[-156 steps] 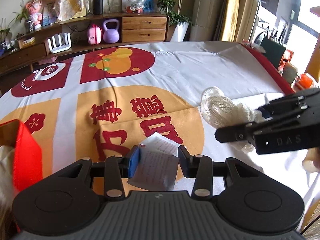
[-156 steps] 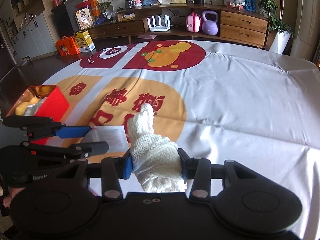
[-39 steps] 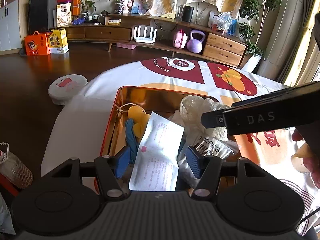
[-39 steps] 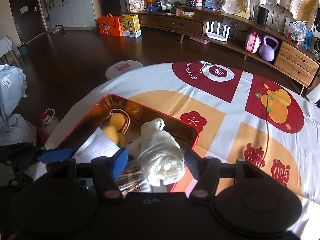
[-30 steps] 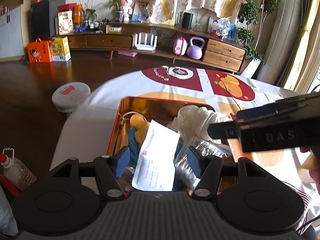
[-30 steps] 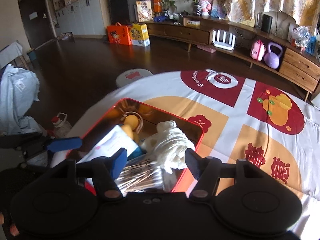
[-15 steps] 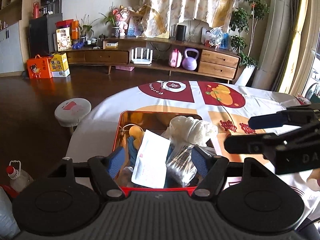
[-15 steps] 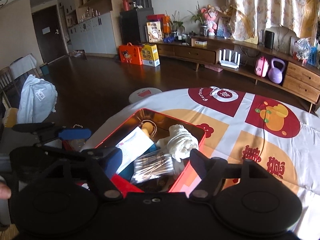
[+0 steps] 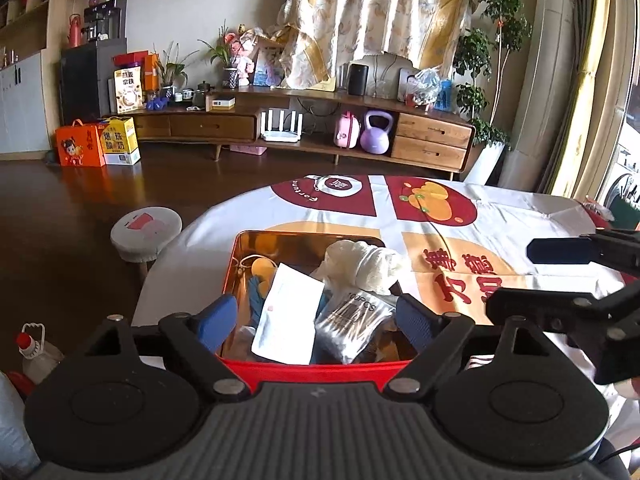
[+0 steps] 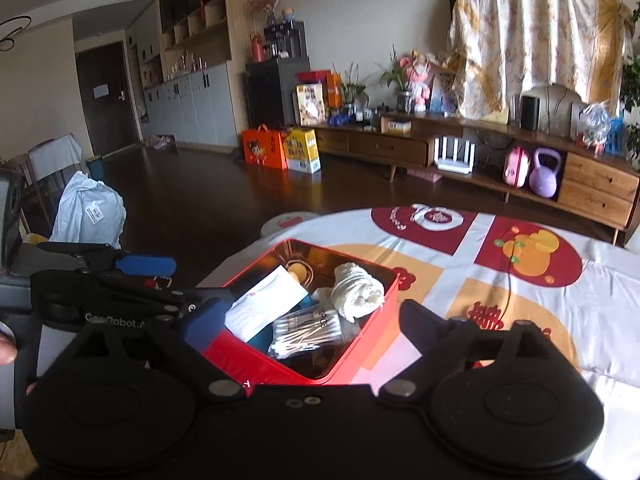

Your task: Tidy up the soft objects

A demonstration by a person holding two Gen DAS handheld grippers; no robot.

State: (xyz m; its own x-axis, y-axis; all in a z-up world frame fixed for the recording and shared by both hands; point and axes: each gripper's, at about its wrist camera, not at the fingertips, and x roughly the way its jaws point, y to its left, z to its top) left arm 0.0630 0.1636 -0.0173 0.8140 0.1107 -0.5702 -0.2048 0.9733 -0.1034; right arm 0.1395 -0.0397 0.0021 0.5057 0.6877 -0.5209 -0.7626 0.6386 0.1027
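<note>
A red tin box (image 9: 320, 369) (image 10: 248, 354) with a gold inside stands at the table's near edge. In it lie a rolled white cloth (image 9: 362, 264) (image 10: 357, 293), a white paper packet (image 9: 289, 314) (image 10: 265, 303), a clear bag of cotton swabs (image 9: 352, 326) (image 10: 306, 332) and a yellow thing with a cord (image 9: 262, 268). My left gripper (image 9: 318, 320) is open and empty, above the box's near side. My right gripper (image 10: 310, 318) is open and empty, back from the box. Each gripper shows in the other's view: right (image 9: 568, 276), left (image 10: 132, 280).
The table wears a white cloth (image 9: 500, 216) with red and orange prints. A small round stool (image 9: 146, 234) stands on the dark floor to the left. A plastic bottle (image 9: 38, 354) is low at the left. A wooden sideboard (image 9: 304, 128) runs along the far wall.
Both grippers let go of the paper packet and the rolled cloth into the box, opened wider, and pulled back and up from it.
</note>
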